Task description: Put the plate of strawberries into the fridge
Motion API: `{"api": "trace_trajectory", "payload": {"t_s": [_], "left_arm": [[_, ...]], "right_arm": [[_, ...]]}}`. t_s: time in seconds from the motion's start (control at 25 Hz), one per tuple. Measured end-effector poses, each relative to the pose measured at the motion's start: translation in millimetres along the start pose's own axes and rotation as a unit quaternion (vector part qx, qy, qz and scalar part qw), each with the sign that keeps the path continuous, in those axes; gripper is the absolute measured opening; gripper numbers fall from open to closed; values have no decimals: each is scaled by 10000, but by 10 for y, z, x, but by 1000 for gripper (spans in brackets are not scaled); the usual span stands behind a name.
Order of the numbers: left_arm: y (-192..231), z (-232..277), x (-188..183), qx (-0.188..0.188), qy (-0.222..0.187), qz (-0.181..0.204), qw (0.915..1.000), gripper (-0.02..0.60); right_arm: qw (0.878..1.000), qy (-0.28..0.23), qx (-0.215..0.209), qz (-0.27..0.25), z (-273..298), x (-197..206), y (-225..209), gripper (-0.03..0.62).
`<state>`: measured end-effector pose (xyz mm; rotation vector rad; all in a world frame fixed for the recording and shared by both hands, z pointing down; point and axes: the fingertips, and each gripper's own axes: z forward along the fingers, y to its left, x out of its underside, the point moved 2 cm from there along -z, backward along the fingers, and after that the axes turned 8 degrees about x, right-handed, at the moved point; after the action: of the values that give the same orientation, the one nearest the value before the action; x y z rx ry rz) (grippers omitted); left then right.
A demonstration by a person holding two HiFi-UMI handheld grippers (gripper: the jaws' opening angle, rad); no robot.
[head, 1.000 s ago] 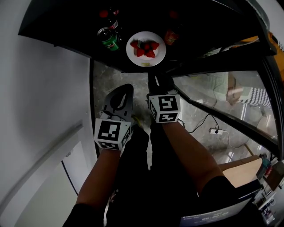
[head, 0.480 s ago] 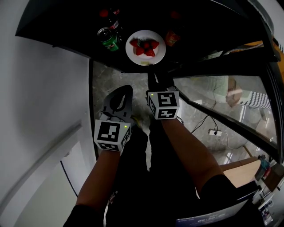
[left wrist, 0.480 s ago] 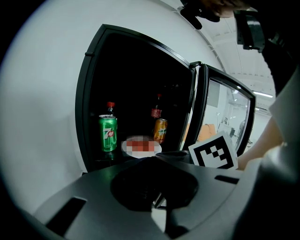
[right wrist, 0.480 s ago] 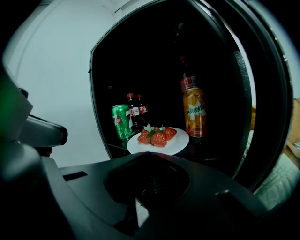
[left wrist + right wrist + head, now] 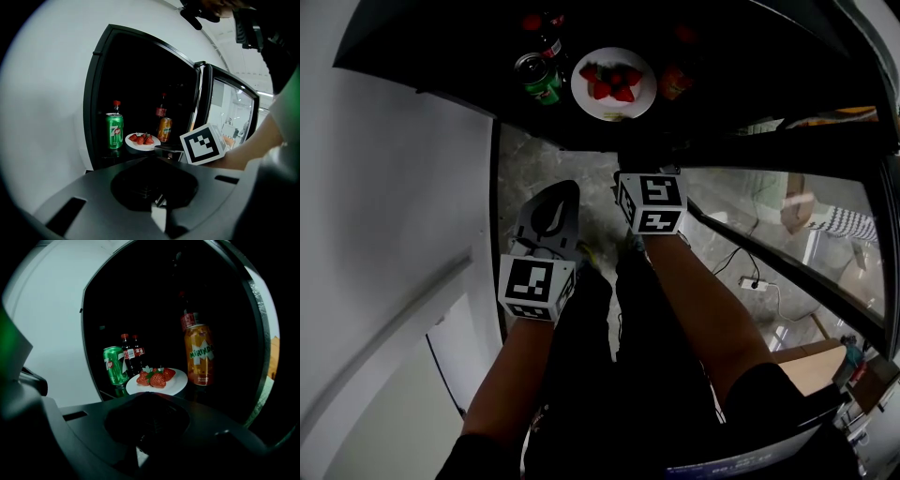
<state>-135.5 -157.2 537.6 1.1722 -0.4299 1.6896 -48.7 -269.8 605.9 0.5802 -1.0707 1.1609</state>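
The round white plate of red strawberries (image 5: 614, 82) stands unmoved in the black fridge (image 5: 441, 47). As 1 second ago, the right gripper (image 5: 637, 169) and left gripper (image 5: 561, 192) are kept back, closed and empty. Placement seems done.

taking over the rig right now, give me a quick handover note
Left gripper: jaws together, empty, outside the fridge.
Right gripper: jaws together at the near rim of the plate, apparently pinching it.
Plate with strawberries: on the fridge shelf, between the 7up can and the Mirinda can.
Done: glass door open, plate inside.
Left: release the rim, draw the right gripper out, probably shut the door.
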Motion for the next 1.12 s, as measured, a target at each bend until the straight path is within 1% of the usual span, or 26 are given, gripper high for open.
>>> {"api": "trace_trajectory", "payload": {"t_s": [0.28,0.4,0.52,0.72,0.96,1.12], "left_arm": [[82,-33,-14,-70,-46,-63,9999,-14],[93,-27,-55,-52,-87,-37,9999,-14],[51,-56,-181,16,-175,2,9998,-14],[-32,-184,-505,154,-367,153,9991,-15],[-94,-334,-917,285,-603,481,9966,-15],[-164,-513,-1112,325,-702,586,9953,-14]], "right_arm": [[10000,28,-18,-26,16,-22,31,3],[10000,20,-39,-24,-88,-75,39,3],[9999,11,-97,-84,-289,-192,71,3],[9995,-130,-167,-219,-721,-540,143,3],[9982,-572,-92,-163,-1167,-1071,145,3],[9966,-781,-95,-244,-1514,-1328,200,3]]}}
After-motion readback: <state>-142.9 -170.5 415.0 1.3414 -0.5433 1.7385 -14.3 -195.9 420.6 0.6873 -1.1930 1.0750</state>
